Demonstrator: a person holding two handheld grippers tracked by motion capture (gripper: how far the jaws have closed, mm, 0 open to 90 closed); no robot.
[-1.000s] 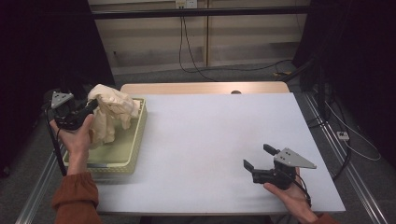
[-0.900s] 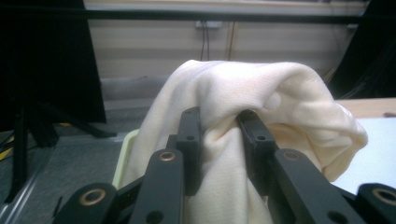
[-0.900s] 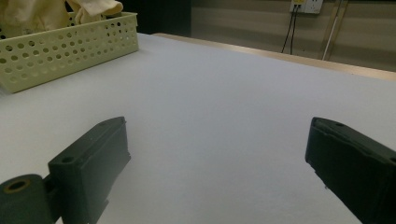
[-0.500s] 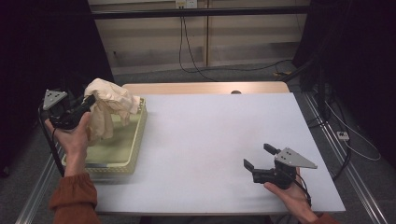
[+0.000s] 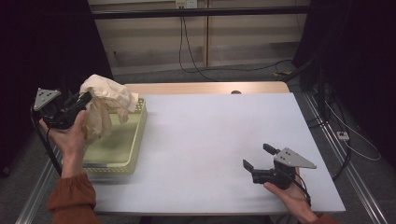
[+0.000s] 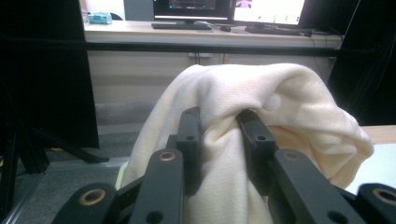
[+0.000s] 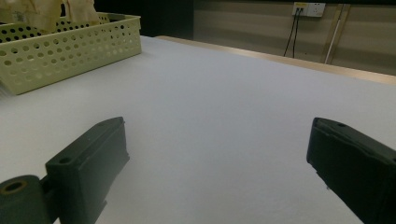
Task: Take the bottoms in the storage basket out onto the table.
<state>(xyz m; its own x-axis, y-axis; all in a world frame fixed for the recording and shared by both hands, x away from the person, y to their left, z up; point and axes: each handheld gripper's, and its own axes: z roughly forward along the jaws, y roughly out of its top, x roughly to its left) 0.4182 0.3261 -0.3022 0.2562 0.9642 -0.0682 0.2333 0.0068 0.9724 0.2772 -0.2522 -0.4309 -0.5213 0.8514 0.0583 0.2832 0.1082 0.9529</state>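
- left gripper (image 5: 84,99) is clamping the cream cloth (image 5: 105,105), which is hanging over the yellow basket (image 5: 133,144), probably clear of its floor
- right gripper (image 5: 256,157) is gaping wide, sitting low over the white table (image 5: 210,135)

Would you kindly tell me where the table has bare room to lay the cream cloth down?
The white table is bare between the basket and the right hand-held gripper. It is crowded only at the left edge, where the left hand-held gripper holds the cloth above the basket.
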